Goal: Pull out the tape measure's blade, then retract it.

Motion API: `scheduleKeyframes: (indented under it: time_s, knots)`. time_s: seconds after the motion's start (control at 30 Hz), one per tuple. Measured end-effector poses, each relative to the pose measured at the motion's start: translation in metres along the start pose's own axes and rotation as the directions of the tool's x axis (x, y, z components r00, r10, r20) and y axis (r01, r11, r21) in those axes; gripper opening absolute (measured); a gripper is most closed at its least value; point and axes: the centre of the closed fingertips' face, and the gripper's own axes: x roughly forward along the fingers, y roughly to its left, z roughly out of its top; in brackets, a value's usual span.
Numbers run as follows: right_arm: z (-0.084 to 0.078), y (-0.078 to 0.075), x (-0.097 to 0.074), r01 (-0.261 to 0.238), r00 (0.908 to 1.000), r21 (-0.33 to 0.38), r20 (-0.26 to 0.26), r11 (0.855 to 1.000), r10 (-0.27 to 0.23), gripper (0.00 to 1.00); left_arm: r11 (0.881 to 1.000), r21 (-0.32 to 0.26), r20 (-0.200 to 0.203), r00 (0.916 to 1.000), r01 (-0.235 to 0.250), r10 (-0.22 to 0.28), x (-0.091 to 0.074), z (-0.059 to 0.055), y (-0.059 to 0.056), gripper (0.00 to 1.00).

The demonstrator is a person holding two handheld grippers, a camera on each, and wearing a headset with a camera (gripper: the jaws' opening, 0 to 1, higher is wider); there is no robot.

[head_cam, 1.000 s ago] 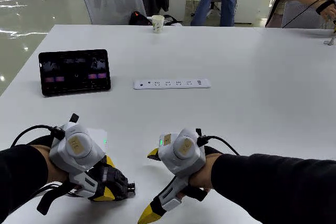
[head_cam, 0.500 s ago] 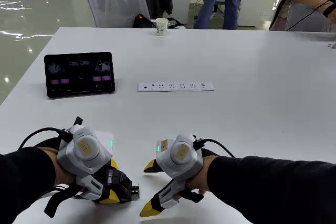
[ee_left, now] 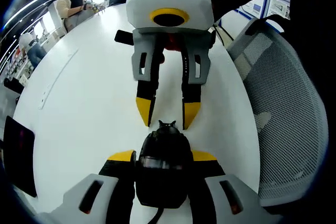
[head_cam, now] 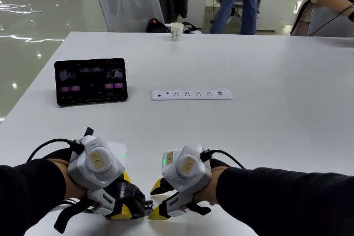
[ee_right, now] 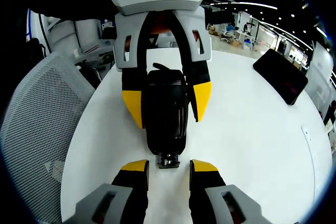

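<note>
A black tape measure (head_cam: 133,195) rests low over the white table (head_cam: 249,70) near its front edge, and my left gripper (head_cam: 125,196) is shut on its case. In the left gripper view the case (ee_left: 160,166) sits between my yellow-tipped jaws, with its blade tab (ee_left: 167,125) pointing away. My right gripper (head_cam: 157,199) faces it, open, tips on either side of the tab. In the right gripper view the tab (ee_right: 168,160) lies in the gap of my right gripper (ee_right: 169,167), untouched, with the case (ee_right: 167,109) just beyond.
A dark tablet (head_cam: 91,80) stands at the left of the table, a white power strip (head_cam: 191,94) lies mid-table, and a paper cup (head_cam: 176,30) sits at the far edge. A mesh chair (head_cam: 128,1) and people stand behind it.
My right gripper has moved left toward the tape measure, and its open tips now flank the blade tab. The left gripper keeps its hold on the case.
</note>
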Motion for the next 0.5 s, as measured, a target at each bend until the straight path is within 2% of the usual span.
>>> scheduleKeyframes:
  time_s: [0.1, 0.23, 0.33, 0.5]
  knots:
    - [0.001, 0.000, 0.002, -0.001, 1.0000, 0.003, 0.002, 1.000, 0.001, 0.26, 1.000, -0.002, 0.001, 1.0000, 0.002, -0.002, 0.000, 0.000, 0.000, 0.33]
    - [0.003, -0.003, 0.006, 0.010, 0.9999, -0.016, 0.002, 1.000, -0.010, 0.17, 1.000, -0.007, 0.006, 1.0000, 0.007, -0.007, 0.000, 0.000, 0.000, 0.33]
    - [0.003, 0.000, 0.008, -0.003, 1.0000, -0.024, -0.001, 1.000, 0.003, 0.14, 1.000, -0.009, 0.004, 0.9999, 0.010, -0.010, 0.000, 0.000, 0.001, 0.33]
    - [0.004, -0.001, 0.009, -0.005, 1.0000, -0.025, -0.002, 1.000, 0.005, 0.13, 1.000, -0.011, 0.010, 0.9999, 0.011, -0.011, 0.000, 0.000, 0.001, 0.33]
